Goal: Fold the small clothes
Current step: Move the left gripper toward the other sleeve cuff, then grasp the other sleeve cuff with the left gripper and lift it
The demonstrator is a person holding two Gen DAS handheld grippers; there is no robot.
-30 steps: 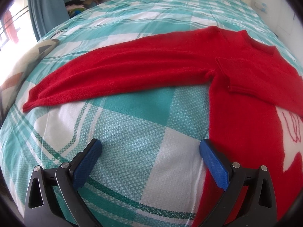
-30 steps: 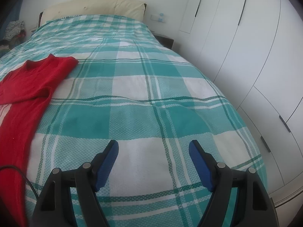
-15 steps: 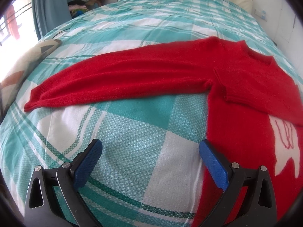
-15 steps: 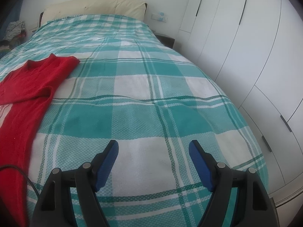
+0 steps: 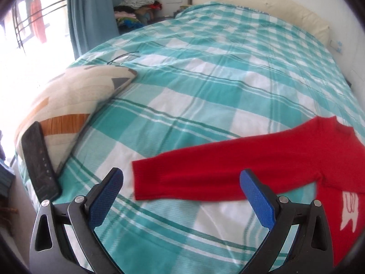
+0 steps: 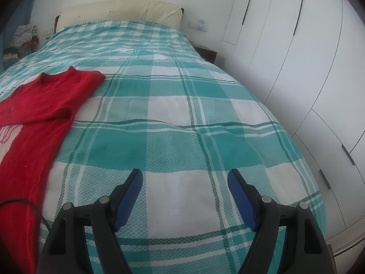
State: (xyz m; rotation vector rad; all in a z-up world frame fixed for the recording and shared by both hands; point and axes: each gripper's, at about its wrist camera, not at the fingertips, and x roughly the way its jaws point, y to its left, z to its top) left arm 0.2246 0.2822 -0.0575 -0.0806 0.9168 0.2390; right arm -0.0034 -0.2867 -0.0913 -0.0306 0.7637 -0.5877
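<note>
A red sweater (image 5: 285, 157) lies flat on the teal and white checked bed cover (image 5: 205, 73). Its long sleeve (image 5: 194, 178) stretches out to the left, with the cuff end between my left fingers' line of sight. A white motif shows on its front at the right edge. My left gripper (image 5: 180, 182) is open and empty, hovering just in front of the sleeve. In the right wrist view the sweater (image 6: 38, 105) lies at the left. My right gripper (image 6: 184, 185) is open and empty over bare bed cover (image 6: 182, 125).
A cream patterned cushion (image 5: 73, 98) lies at the bed's left edge with a dark flat remote-like object (image 5: 38, 162) on it. A blue curtain (image 5: 91, 11) and a clothes pile (image 5: 136, 4) stand beyond. White wardrobe doors (image 6: 296, 68) run along the right side.
The left gripper has swung left, so the sleeve end now sits between its fingers and the cushion has come into view. The right gripper has hardly moved.
</note>
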